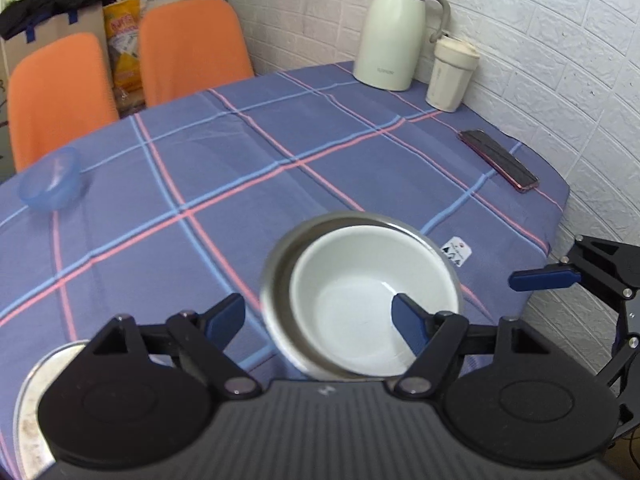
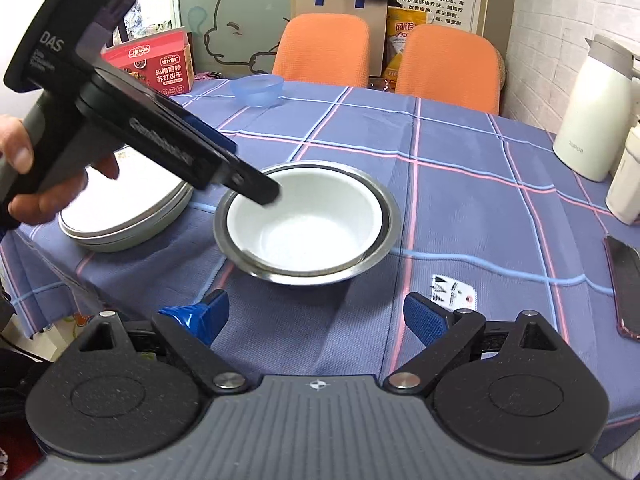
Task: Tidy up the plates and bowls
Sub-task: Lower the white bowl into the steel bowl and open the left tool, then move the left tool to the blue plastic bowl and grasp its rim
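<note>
1. Far left on the surface (image 2: pixel 460 152), under a blue checked cloth (image 1: pixel 248 184): a see-through blue bowl (image 2: pixel 258 90), alone and well apart from the other dishes, near the orange chairs (image 2: pixel 324 48).
2. Behind it at the surface edge: a red snack box (image 2: pixel 160 66).
3. Next, at the near left: flat round metal plates (image 2: pixel 120 220) in a low stack, right way up, white on top.
4. Above the plates: a hand (image 2: pixel 44 184) around the handle of the left gripper (image 1: pixel 318 318), spread wide, nothing between its blue fingers (image 1: pixel 226 316). One finger reaching down inside the white bowl (image 2: pixel 304 220); touching or not, cannot tell.
5. In the middle: the white bowl sitting inside a wider metal bowl (image 2: pixel 384 236), both right way up, just beside the plates.
6. Close to the near edge: the right gripper (image 2: pixel 314 320), also spread wide and holding nothing, low in front of the metal bowl and apart from it.
7. Beside the bowls to the right: a small white label (image 2: pixel 452 294) on the cloth.
8. Farther right: a dark phone (image 1: pixel 498 160) lying flat near the edge.
9. Far right by the white brick wall (image 1: pixel 560 60): a tall cream jug (image 1: pixel 394 36) with a cup (image 1: pixel 450 76) just beside it.
</note>
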{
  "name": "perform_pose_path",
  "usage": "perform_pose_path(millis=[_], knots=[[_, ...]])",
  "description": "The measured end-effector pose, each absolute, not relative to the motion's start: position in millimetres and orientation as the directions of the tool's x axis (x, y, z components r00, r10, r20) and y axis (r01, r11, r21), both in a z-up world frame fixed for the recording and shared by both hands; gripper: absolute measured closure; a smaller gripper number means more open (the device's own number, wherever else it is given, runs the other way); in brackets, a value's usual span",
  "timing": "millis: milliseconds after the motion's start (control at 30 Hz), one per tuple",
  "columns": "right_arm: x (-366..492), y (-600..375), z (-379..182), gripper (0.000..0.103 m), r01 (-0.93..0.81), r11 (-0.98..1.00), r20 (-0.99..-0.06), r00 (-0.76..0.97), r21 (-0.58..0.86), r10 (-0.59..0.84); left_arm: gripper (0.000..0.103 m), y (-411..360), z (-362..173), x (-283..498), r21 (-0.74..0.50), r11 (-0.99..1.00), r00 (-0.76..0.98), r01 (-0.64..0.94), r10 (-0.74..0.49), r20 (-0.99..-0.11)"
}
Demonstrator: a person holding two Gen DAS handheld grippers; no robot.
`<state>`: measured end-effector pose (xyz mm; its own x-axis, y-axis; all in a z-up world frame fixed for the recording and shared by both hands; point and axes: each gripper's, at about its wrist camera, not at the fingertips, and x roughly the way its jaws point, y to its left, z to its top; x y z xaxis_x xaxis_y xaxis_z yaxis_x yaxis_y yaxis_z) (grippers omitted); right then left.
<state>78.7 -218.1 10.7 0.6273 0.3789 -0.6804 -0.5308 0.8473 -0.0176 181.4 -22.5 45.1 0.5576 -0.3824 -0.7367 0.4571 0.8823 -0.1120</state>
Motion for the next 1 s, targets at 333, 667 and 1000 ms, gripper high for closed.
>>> perform_pose_path(millis=[333, 667, 1000], knots=[[88.9, -196.1, 19.4, 0.021, -0.579, 0.815, -0.658, 0.609, 0.013, 0.443, 0.028, 57.0, 53.2, 182.7, -0.042, 0.956, 0.640, 0.292, -0.228, -0.734], [158.7, -129.8, 39.2, 0.021, -0.627, 0.777, -0.650, 0.566, 0.060, 0.507, 0.028, 156.2, 57.0, 218.2, -0.026, 0.995, 0.667, 0.099, -0.085, -0.740], [268.5, -31.9, 55.1, 0.021, -0.673, 0.736, -0.656, 0.526, 0.068, 0.541, 0.027, 220.3, 55.6, 316.0, -0.134, 0.990, 0.680, -0.031, -0.077, -0.729]])
